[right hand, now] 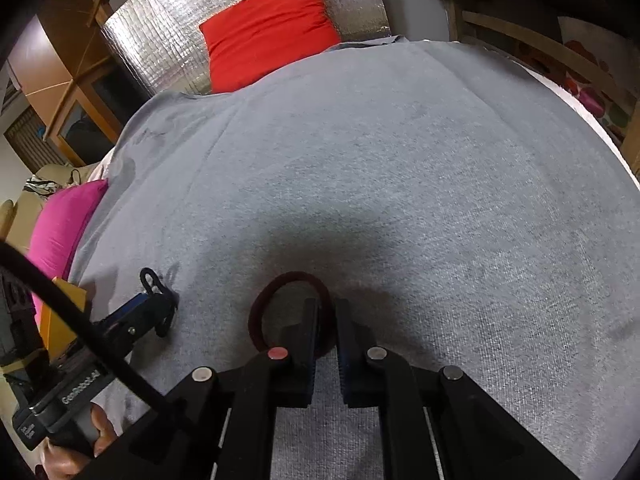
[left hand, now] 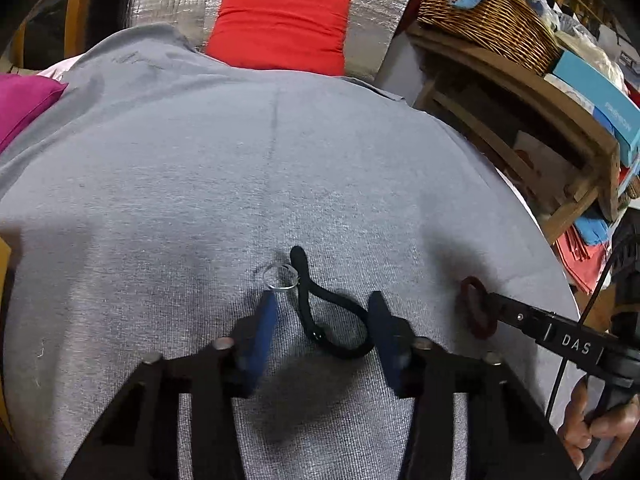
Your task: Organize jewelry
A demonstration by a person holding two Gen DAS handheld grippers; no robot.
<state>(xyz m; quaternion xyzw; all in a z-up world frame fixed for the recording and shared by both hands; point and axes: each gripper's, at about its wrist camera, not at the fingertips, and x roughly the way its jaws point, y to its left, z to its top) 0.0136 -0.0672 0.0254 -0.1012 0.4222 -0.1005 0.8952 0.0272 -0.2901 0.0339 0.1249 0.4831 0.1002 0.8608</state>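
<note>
Fingers (right hand: 325,312) pinch maroon hair tie (right hand: 264,300).

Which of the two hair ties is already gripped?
The dark red hair tie: the right gripper is shut on its band. The black hair tie lies loose between the left gripper's open fingers.

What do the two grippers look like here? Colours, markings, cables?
Both are black linkage frames with round silver pivot pins and blue pads. The left gripper has pads in blue; its body reads "GenRobot.AI". The right gripper has one pin tinted red, and its finger reads "DAS". A black cable runs from each. No sleeves visible.
</note>
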